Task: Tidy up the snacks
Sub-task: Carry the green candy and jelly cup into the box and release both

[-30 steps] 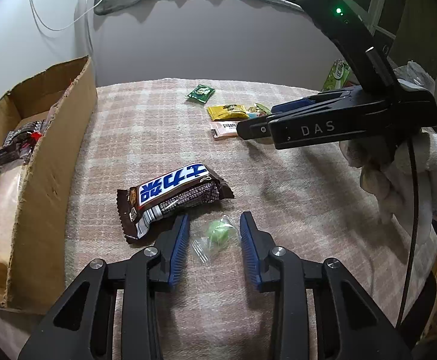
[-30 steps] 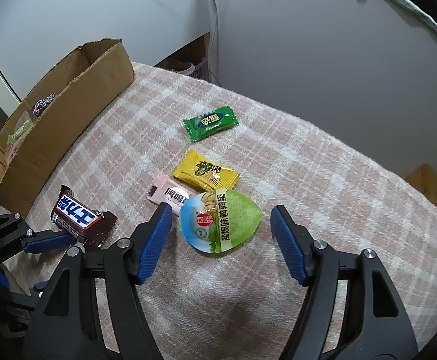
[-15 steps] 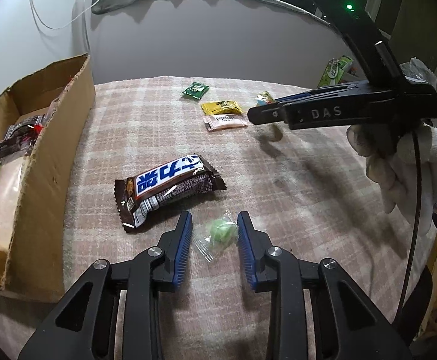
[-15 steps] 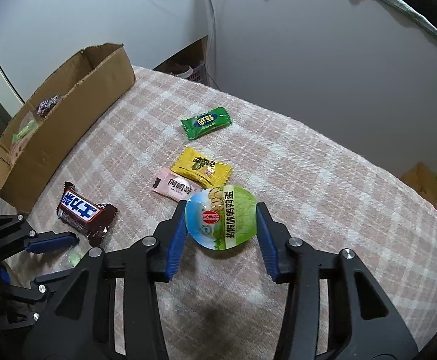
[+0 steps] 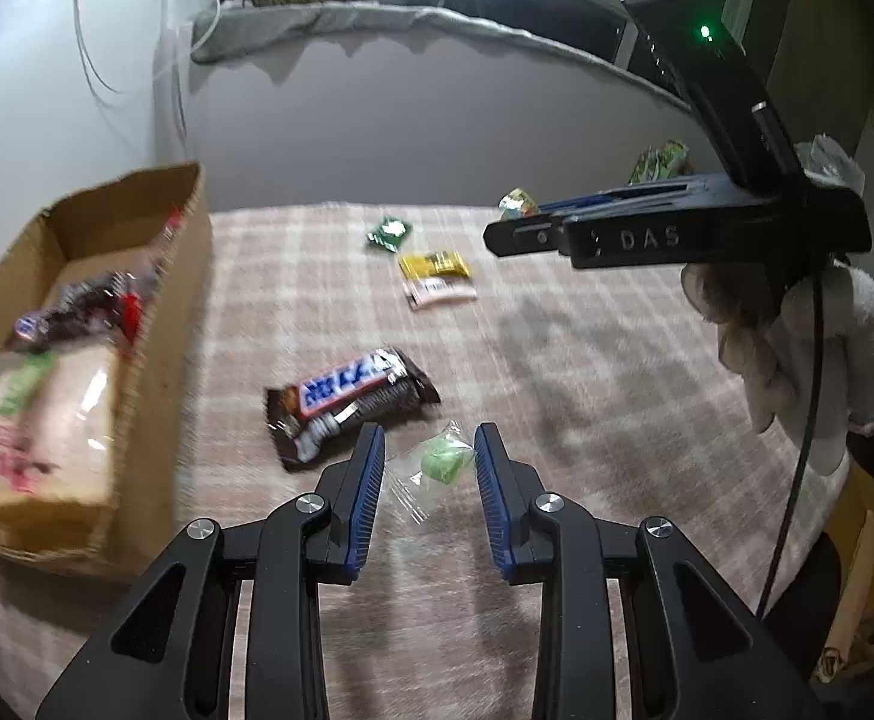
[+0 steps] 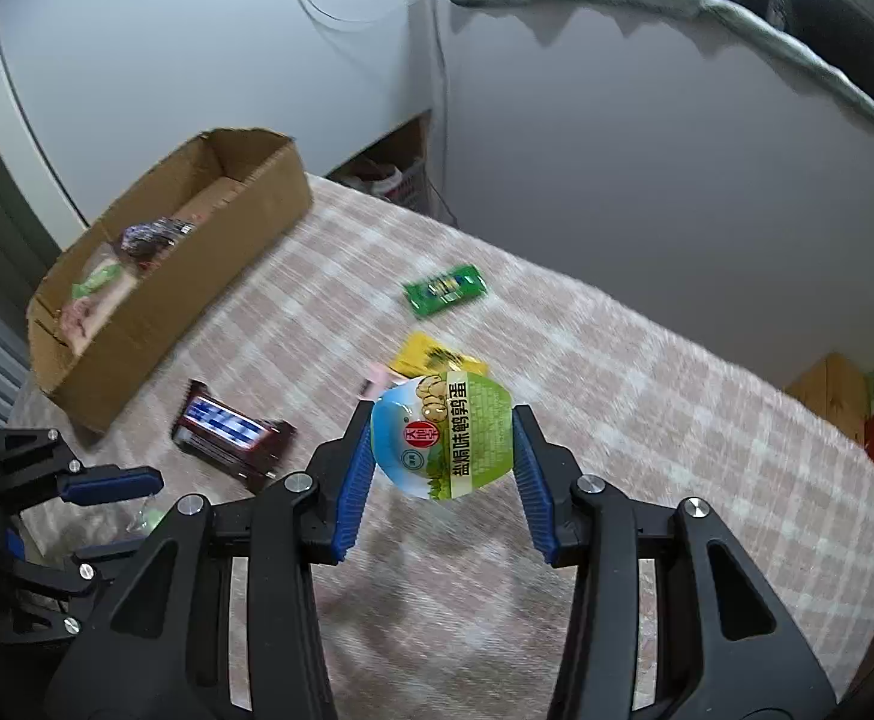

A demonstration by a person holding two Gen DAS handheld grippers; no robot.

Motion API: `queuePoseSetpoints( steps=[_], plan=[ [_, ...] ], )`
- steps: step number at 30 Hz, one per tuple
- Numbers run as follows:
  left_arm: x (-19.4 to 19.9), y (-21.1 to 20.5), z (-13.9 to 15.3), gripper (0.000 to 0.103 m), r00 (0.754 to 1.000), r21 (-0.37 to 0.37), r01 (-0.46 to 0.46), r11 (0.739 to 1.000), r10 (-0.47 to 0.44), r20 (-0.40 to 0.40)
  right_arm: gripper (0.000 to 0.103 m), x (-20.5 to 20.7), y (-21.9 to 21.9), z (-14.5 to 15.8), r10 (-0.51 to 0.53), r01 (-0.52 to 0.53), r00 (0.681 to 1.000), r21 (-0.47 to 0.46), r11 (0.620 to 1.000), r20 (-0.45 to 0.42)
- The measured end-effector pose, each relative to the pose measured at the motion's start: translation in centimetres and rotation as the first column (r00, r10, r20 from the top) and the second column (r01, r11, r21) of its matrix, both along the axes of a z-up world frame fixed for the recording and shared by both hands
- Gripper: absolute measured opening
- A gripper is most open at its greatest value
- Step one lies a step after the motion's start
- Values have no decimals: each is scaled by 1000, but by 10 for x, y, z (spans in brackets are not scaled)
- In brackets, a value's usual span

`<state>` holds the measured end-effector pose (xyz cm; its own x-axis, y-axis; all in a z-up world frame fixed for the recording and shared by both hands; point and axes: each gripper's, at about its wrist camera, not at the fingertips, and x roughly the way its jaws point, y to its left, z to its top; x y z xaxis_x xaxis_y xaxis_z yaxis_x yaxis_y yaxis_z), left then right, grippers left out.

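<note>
Between the blue pads of the right gripper (image 6: 442, 450) sits a round green and blue quail-egg pack (image 6: 441, 437), clamped on both sides and lifted clear of the plaid tablecloth (image 6: 646, 420). Between the fingers of the left gripper (image 5: 431, 462) hangs a green candy in a clear wrapper (image 5: 439, 462); the jaws are nearly closed on it, and the candy looks gripped and raised, though contact on both pads is hard to confirm. Ahead and to the left of both grippers stands the cardboard box (image 6: 155, 300), already holding several snacks. Just ahead of the left gripper lies a chocolate bar (image 5: 347, 402); farther off lie a yellow packet (image 5: 435, 265), a pink packet (image 5: 439, 292) and a green packet (image 5: 389, 233). Judged step: carrying two picked snacks. Next, both loads need swinging left over the box rim before release
</note>
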<state>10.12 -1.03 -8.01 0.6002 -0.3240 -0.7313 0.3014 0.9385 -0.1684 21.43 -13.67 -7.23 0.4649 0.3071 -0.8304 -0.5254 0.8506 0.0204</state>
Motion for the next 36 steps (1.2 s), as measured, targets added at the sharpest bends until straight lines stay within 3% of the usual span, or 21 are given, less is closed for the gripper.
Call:
queuePoseSetpoints(
  steps=[18, 36],
  plan=[
    [3, 72, 44, 29, 986, 20, -138, 990, 135, 98, 46, -6, 84, 41, 124, -126, 990, 17, 992, 60],
    [23, 140, 39, 29, 957, 27, -274, 961, 270, 102, 46, 13, 170, 35, 171, -172, 985, 58, 983, 22]
  ],
)
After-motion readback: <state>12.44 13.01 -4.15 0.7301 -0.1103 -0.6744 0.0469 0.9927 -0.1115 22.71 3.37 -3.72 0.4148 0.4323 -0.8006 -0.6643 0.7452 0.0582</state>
